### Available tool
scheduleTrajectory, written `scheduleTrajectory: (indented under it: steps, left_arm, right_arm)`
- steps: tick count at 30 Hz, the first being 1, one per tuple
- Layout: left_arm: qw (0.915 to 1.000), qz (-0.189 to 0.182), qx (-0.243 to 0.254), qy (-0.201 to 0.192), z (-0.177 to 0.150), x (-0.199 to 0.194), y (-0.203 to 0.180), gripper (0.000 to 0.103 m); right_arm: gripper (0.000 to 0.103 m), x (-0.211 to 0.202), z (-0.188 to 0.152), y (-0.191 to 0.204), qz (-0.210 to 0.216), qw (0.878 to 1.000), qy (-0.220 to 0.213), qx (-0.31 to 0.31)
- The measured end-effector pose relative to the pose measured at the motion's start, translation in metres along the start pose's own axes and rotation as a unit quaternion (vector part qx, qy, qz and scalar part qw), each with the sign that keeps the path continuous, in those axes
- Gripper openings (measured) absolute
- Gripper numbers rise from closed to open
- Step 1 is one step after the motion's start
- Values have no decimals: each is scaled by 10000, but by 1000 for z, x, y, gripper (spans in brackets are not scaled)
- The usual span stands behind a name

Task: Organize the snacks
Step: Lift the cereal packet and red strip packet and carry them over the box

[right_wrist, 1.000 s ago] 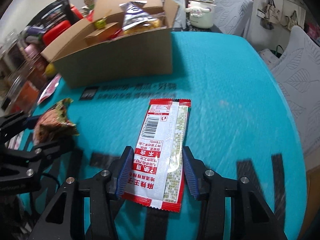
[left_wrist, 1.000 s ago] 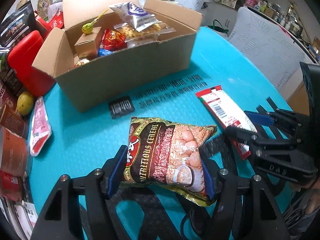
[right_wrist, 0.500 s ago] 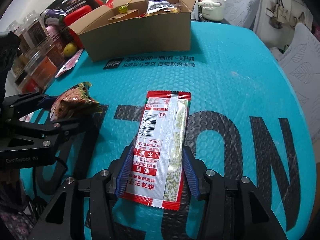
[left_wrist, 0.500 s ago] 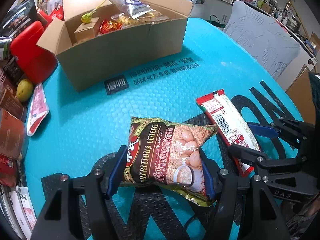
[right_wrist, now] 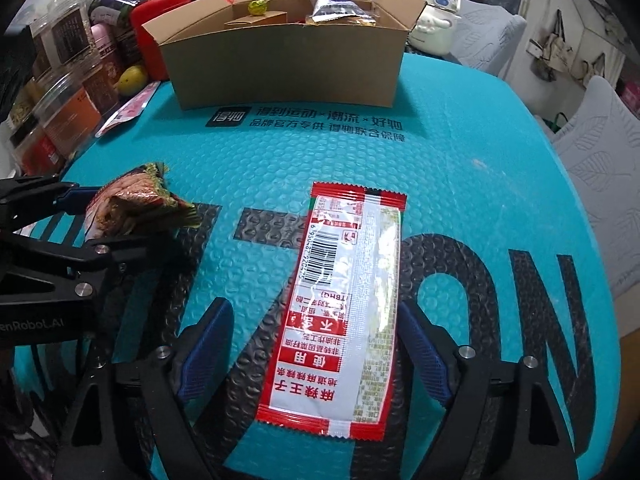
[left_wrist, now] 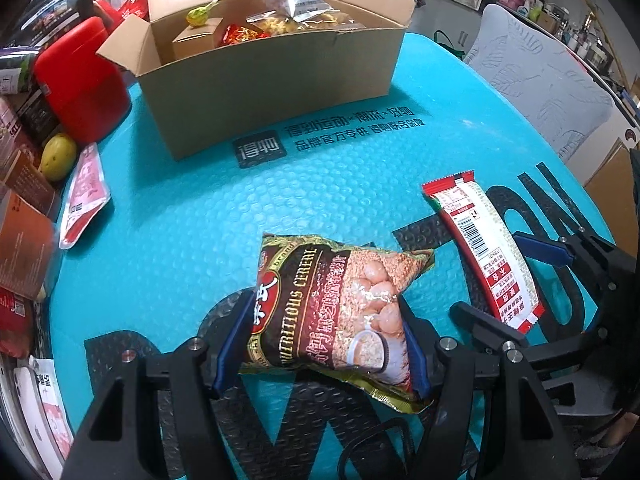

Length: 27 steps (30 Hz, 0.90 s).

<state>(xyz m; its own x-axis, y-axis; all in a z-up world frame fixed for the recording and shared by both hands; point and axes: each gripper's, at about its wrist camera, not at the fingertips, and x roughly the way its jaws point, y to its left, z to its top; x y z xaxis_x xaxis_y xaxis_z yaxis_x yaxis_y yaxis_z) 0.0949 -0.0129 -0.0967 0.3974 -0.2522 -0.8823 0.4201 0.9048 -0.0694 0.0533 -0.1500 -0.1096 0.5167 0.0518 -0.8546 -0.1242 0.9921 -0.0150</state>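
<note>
My left gripper point(left_wrist: 324, 340) is shut on a brown cereal bag point(left_wrist: 340, 304), its blue pads pressing both sides. The bag is held just above the teal mat point(left_wrist: 240, 220). A red-and-white snack packet point(right_wrist: 348, 280) lies flat on the mat between the fingers of my right gripper point(right_wrist: 316, 340). Those jaws are opening and the pads stand clear of the packet. The right wrist view shows the left gripper point(right_wrist: 100, 220) with the bag point(right_wrist: 132, 204) at the left. An open cardboard box point(left_wrist: 272, 80) with several snacks stands at the back.
Left of the box are a red container point(left_wrist: 80, 80), a yellow fruit point(left_wrist: 58, 156), a pink pouch point(left_wrist: 82, 196) and jars point(right_wrist: 60, 80). A white kettle point(right_wrist: 436, 12) stands behind the box. Padded chairs point(left_wrist: 540, 80) line the right side.
Both grippers have drawn back from the box. The right jaws have spread apart and let go of the red-and-white packet, which now lies on the mat. The left grip is unchanged.
</note>
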Motion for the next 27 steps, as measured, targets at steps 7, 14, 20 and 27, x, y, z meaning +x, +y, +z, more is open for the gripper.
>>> scheduleTrajectory:
  steps: [7,14,20,27]
  left_arm:
    - [10000,-18,3,-51,-2,-1,0,65]
    - [9999,-38,-8,-144,-8,-12,0,65]
    - [9995,-96,65,-301,-12,-29,-7,65]
    - [9979,-141,181,-612,-12,-57,-17,65]
  right_arm:
    - [49,-7,-4,4,-57,9997,-241,9]
    - [47,-16,-9,-4,268,9985,-334,338]
    - [46,-36,-15,-6,663,9949,-558,519]
    - [46,-67,-15,-4,985,9896,-883,570]
